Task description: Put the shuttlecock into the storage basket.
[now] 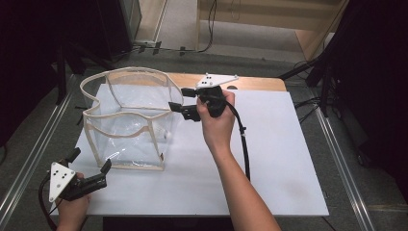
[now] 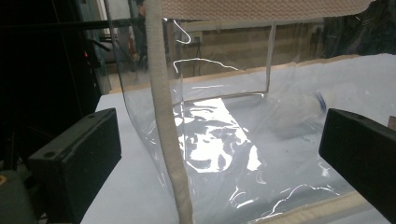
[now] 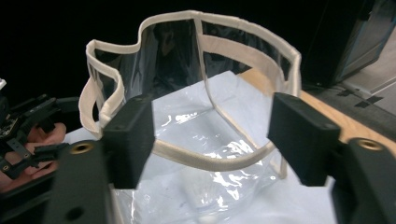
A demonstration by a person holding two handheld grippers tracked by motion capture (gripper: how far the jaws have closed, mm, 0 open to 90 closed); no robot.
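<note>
Clear plastic bag (image 1: 127,120) near the table's (image 1: 269,159) left edge looks light, floppy, slippery, best pinched by its stiffer fabric rim; both grippers' fingers spread, holding nothing.

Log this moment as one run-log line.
scene: clear bag upright on white table | left gripper: open, near bag's front corner | right gripper: open at bag's rim, not gripping

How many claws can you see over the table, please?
2: the left claw hangs open at the near left corner of the white table, and the right claw sits open at the clear bag's far right rim.
</note>
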